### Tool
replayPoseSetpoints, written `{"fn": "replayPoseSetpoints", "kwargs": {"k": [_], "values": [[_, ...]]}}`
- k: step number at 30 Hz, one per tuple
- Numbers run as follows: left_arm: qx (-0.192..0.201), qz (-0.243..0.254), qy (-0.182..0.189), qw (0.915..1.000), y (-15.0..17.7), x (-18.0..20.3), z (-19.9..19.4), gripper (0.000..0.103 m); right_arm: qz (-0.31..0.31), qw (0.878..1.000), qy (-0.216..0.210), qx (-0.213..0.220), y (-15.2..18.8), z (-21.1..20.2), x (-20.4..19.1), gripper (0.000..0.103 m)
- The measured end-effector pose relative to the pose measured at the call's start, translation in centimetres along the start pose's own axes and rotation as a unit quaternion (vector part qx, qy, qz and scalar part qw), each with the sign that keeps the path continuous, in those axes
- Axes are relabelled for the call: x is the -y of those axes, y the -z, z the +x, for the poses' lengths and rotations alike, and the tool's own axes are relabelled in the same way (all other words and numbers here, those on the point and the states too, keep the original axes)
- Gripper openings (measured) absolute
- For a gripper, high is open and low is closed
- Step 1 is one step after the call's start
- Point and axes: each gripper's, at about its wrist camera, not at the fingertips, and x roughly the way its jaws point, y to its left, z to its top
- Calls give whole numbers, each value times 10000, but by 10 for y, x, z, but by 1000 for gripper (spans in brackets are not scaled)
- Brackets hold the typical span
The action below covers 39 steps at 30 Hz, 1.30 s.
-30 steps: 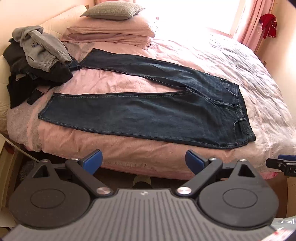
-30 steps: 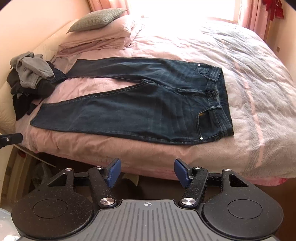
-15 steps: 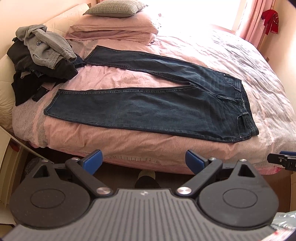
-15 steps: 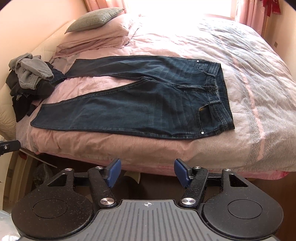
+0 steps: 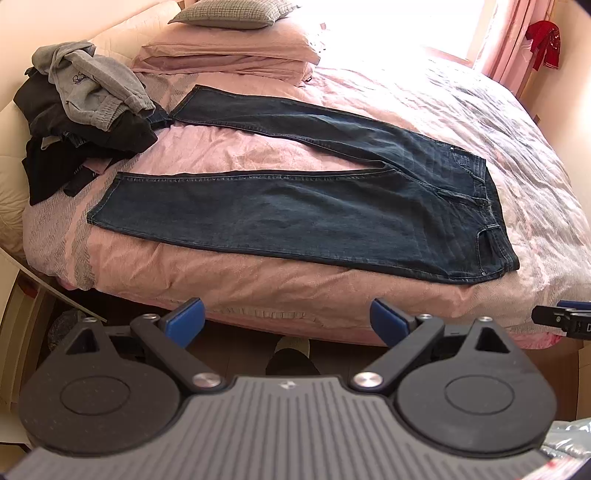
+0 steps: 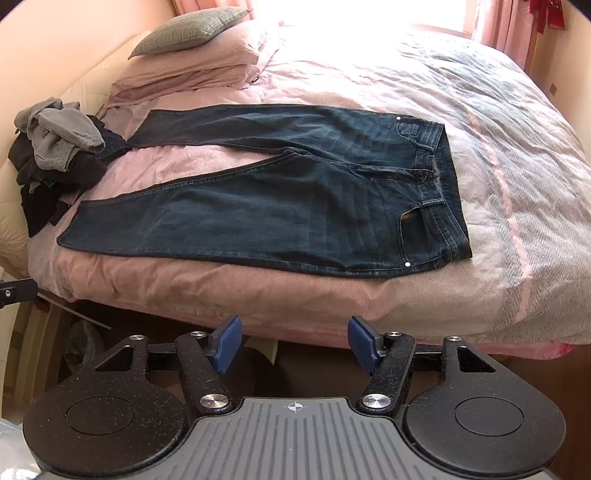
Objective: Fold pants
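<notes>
Looking along the left hand-held gripper (image 5: 288,321), fingers spread and empty, below the bed (image 5: 258,284) edge | dark jeans (image 5: 314,206) lie flat beyond it, waistband right, clothes pile (image 5: 81,122) left | right view: right hand-held gripper (image 6: 293,345) released, jeans (image 6: 295,206) ahead, bare quilt to their right, yellow pocket lining visible only here.

Both my wrist feeds are bright with daylight. It pours from a window (image 5: 424,22) behind the head of the bed (image 5: 461,110), which is blown out to pure white with no detail. The glare washes over the nearest bedding, fading it. Under the bed's near edge I see deep shadow. The fisheye lens bends straight lines and darkens the corners of each frame. The middle is sharp; I find the extreme edges slightly soft.
</notes>
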Motion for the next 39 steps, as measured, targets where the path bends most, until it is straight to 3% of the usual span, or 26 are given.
{"fn": "replayPoseSetpoints", "kwargs": {"k": [28, 33, 39], "values": [[49, -21, -59, 10000, -18, -8, 23, 94, -77, 10000, 5, -18, -21, 17, 7, 61], [159, 84, -85, 9998, -36, -14, 45, 94, 52, 9999, 90, 104, -33, 30, 28, 61], [313, 308, 37, 9990, -83, -15, 91, 93, 351, 9991, 125, 192, -69, 59, 58, 61]]}}
